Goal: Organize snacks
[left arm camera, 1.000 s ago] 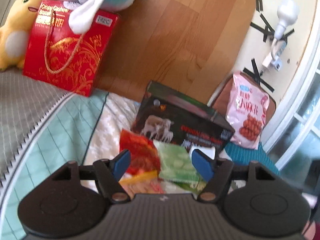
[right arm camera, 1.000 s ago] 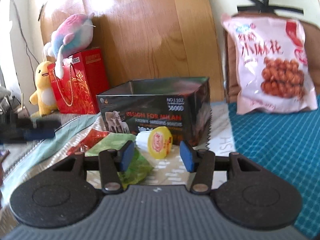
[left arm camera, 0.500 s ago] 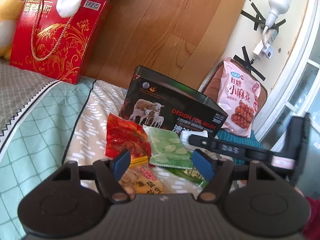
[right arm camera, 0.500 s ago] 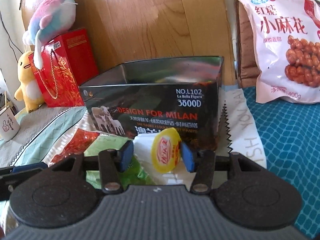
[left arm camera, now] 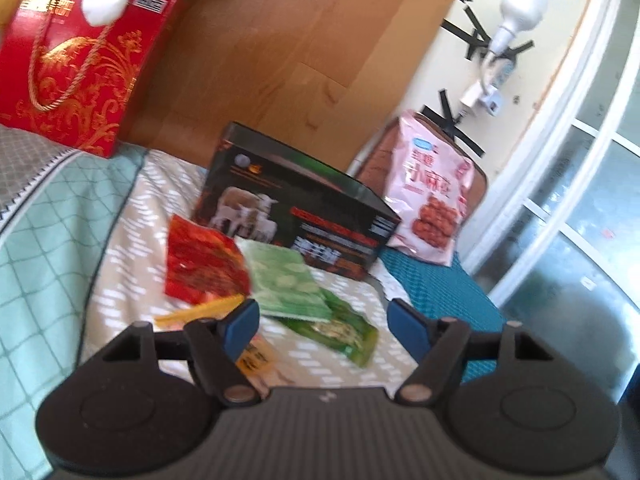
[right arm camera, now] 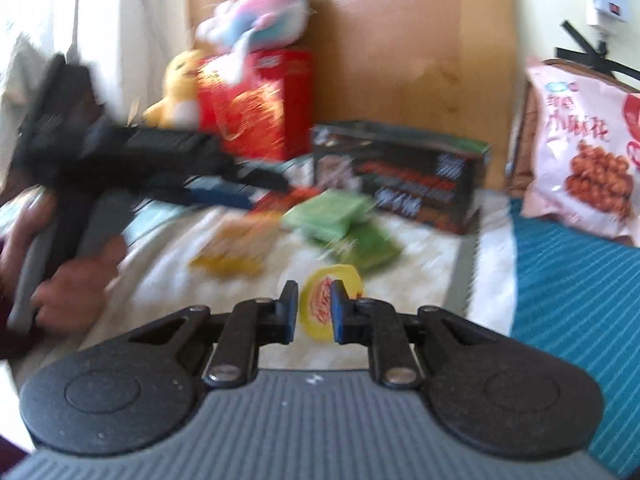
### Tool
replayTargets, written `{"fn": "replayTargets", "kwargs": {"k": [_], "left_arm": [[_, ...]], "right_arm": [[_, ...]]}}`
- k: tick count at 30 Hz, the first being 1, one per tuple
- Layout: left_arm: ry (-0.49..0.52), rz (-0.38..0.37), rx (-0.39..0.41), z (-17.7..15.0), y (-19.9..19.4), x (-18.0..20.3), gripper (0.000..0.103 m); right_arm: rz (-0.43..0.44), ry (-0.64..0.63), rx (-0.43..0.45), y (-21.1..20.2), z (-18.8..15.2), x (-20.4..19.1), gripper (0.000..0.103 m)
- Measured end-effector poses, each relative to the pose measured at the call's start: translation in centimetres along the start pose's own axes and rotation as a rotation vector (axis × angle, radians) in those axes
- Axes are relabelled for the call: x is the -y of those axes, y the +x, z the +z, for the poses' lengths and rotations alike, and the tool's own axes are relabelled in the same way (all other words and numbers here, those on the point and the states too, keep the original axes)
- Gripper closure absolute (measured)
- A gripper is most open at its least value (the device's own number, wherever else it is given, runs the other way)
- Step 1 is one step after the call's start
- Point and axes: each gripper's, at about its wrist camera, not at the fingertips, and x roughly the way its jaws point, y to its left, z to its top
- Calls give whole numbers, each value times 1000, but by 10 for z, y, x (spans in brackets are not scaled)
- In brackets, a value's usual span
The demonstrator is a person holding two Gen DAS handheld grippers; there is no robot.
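Observation:
My right gripper (right arm camera: 313,308) is shut on a small yellow-lidded snack cup (right arm camera: 320,300) and holds it above the bed. An open black box (left arm camera: 296,216) stands on the bed, also in the right wrist view (right arm camera: 400,184). In front of it lie a red packet (left arm camera: 200,264), a light green packet (left arm camera: 284,280), a dark green packet (left arm camera: 340,328) and a yellow packet (left arm camera: 248,356). My left gripper (left arm camera: 322,320) is open and empty above these packets; it shows in the right wrist view (right arm camera: 120,160), blurred.
A pink snack bag (left arm camera: 432,208) leans on a brown cushion at the right. A red gift box (left arm camera: 76,56) with plush toys (right arm camera: 256,28) stands at the back left by the wooden headboard (left arm camera: 280,40). A glass door (left arm camera: 580,200) is at the right.
My right gripper has closed on the yellow cup and pulled it back from the black box. The left gripper has shifted slightly; the cup and white item are gone from beside the box.

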Motion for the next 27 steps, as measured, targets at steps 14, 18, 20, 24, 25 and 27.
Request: {"fn": "replayTargets", "kwargs": {"k": [14, 18, 20, 24, 25, 27], "left_arm": [[25, -79, -128, -32, -7, 39, 17], [55, -19, -170, -37, 8, 43, 22], [56, -23, -190, -38, 15, 41, 40], [49, -33, -187, -39, 16, 38, 49], [44, -41, -184, -40, 16, 36, 50], [45, -49, -178, -41, 16, 36, 50]], "right_arm": [[-3, 21, -41, -6, -24, -1, 53], [13, -23, -52, 2, -19, -3, 43], [15, -43, -61, 11, -15, -3, 43], [41, -56, -50, 21, -10, -2, 56], [40, -54, -48, 22, -9, -1, 56], [47, -43, -40, 18, -11, 1, 56]]}}
